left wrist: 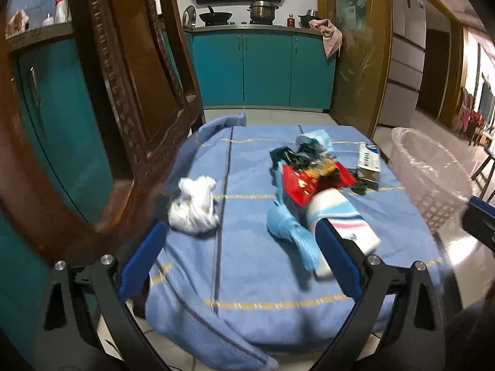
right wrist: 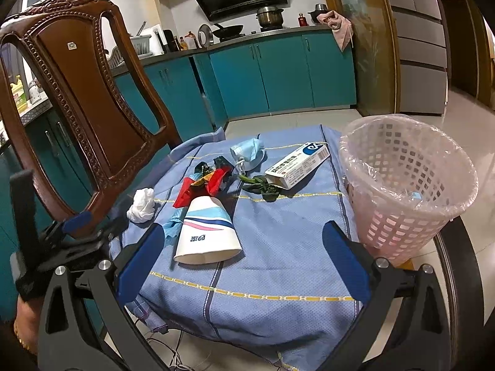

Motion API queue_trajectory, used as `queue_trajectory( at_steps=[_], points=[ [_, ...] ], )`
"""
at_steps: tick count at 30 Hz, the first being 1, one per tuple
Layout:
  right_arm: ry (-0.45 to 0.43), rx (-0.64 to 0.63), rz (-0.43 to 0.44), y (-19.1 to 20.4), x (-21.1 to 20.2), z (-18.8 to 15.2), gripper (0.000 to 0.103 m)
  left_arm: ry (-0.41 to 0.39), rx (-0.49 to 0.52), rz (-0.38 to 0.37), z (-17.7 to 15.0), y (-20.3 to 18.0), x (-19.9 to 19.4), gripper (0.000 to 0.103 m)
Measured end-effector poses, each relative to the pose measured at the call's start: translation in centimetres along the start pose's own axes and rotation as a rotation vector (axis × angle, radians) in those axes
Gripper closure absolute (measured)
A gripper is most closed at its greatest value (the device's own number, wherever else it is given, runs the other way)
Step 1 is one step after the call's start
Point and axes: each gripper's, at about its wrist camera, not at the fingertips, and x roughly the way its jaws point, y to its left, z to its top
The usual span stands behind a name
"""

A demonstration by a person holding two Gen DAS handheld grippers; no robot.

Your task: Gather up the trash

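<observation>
I'm holding both grippers, left (left wrist: 239,247) and right (right wrist: 241,247), spread and empty over the table's near edge; cup (right wrist: 208,235) is lying mid-table, bin (right wrist: 405,185) waiting at the right edge (short drop).

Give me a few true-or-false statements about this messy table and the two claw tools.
1. The paper cup lies on its side. True.
2. The bin has no liner. False: a clear plastic bag lines it.
3. The right gripper grips the cup. False: it is open, holding nothing.
4. A crumpled white tissue lies on the blue cloth near the chair. True.
5. The left gripper is open. True.
</observation>
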Motion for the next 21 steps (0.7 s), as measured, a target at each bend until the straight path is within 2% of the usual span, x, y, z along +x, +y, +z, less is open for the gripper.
queue_trajectory(
  at_steps=[3, 4, 5, 9, 11, 18, 21],
  points=[
    [0.008, -0.002, -0.002, 0.0, 0.2, 0.0, 0.003, 0.058, -0.021, 0.014, 1.1, 0.5, 2.7, 0.014],
    [0.01, -0.002, -0.003, 0.0, 0.2, 0.0, 0.003, 0.088, -0.027, 0.011, 1.3, 0.6, 3.7, 0.022],
    [0.011, 0.001, -0.003, -0.1, 0.2, 0.0, 0.003, 0.118, -0.028, 0.021, 1.5, 0.6, 4.9, 0.026],
    [0.023, 0.0, -0.003, -0.2, 0.5, 0.0, 0.003, 0.191, -0.018, 0.082, 1.7, 0.7, 8.0, 0.026],
    [0.033, -0.007, -0.004, 0.0, 0.7, -0.1, 0.003, 0.208, -0.016, 0.102, 1.9, 0.7, 8.9, 0.031],
    [0.117, -0.074, -0.023, -0.4, 4.5, 1.4, 0.005, 0.249, -0.015, 0.117, 2.4, 0.7, 11.8, 0.034],
    [0.174, -0.004, 0.0, -2.0, 6.8, 2.2, 0.01, 0.256, -0.034, 0.122, 2.4, 1.3, 12.4, 0.052]
  ],
)
